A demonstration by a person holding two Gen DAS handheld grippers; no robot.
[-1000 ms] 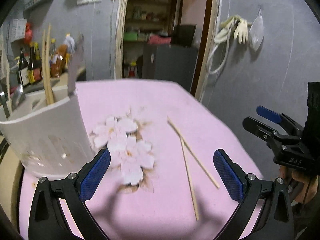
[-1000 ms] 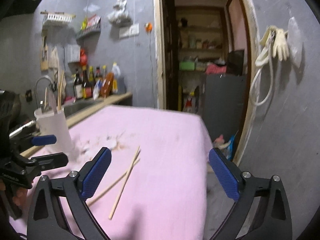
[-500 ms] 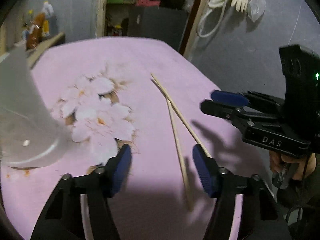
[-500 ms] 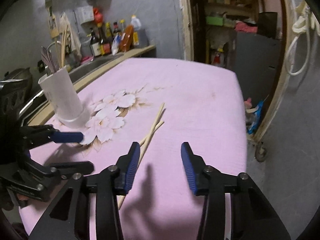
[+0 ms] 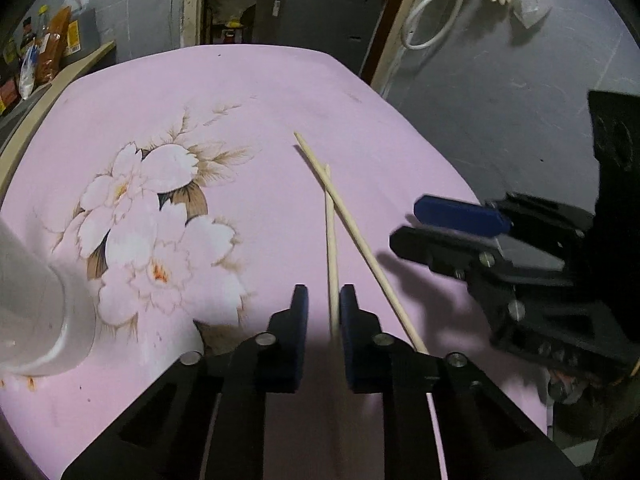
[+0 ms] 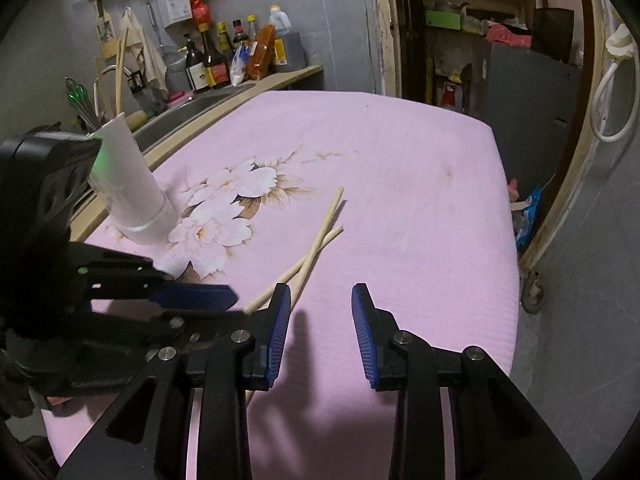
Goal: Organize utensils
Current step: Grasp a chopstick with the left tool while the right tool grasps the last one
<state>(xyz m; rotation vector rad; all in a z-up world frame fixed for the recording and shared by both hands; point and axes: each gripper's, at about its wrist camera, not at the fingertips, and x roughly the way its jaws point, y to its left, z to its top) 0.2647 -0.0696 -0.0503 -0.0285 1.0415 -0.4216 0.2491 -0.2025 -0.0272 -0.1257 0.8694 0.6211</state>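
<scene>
Two chopsticks (image 5: 332,236) lay crossed on the pink worktop (image 5: 260,92); one was being closed on by the left gripper (image 5: 323,304), its jaws narrow. The right gripper (image 6: 318,308), jaws half-wide and closing, held nothing; a firm pinch, then a lift toward the white holder (image 6: 128,188), was judged next.

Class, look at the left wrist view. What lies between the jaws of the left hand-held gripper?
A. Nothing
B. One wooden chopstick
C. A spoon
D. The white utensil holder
B: one wooden chopstick runs between the closing jaws of the left hand-held gripper, while the other chopstick passes outside them.
</scene>
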